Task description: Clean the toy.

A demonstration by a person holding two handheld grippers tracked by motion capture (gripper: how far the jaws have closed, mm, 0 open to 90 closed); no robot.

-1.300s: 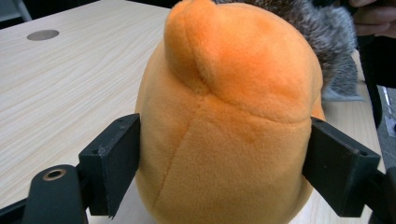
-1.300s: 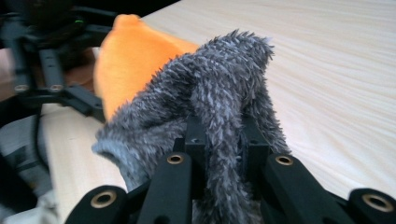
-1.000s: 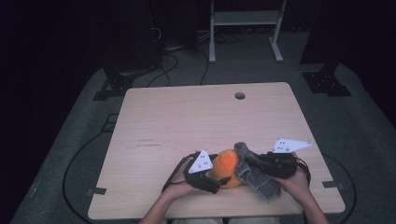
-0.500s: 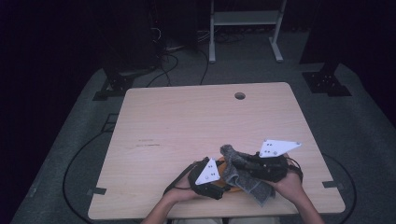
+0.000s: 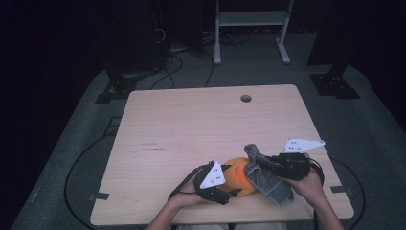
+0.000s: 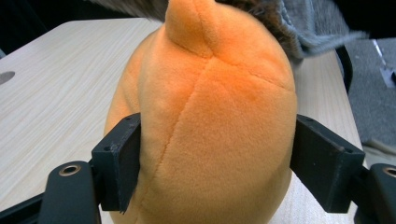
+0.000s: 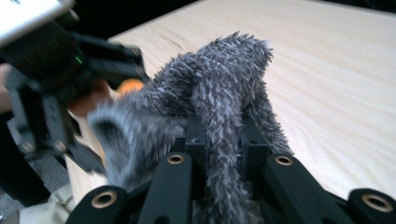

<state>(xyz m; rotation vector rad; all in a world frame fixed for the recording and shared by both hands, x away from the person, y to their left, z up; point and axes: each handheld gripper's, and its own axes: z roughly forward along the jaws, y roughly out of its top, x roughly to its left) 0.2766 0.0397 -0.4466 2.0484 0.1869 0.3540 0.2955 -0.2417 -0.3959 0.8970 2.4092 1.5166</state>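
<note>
An orange plush toy (image 5: pixel 238 173) sits near the table's front edge. My left gripper (image 5: pixel 232 184) is shut on it: its jaws have just been closing, and in the left gripper view both pads (image 6: pixel 119 163) press into the sides of the plush toy (image 6: pixel 210 130). My right gripper (image 5: pixel 268 167) is shut on a grey fuzzy cloth (image 5: pixel 269 186) that drapes against the toy's right side. In the right gripper view the cloth (image 7: pixel 219 88) rises from between the jaws of the right gripper (image 7: pixel 224 140), and a bit of the orange toy (image 7: pixel 128 86) peeks out behind it.
The light wooden table (image 5: pixel 191 124) has a round cable hole (image 5: pixel 246 98) near its far edge. Beyond it stand a white frame (image 5: pixel 249 28) and black stand bases (image 5: pixel 335 81), with cables on the grey floor.
The left gripper shifted slightly right onto the toy. The right gripper swept the cloth left over the toy, then drew it back right, so the orange shows again.
</note>
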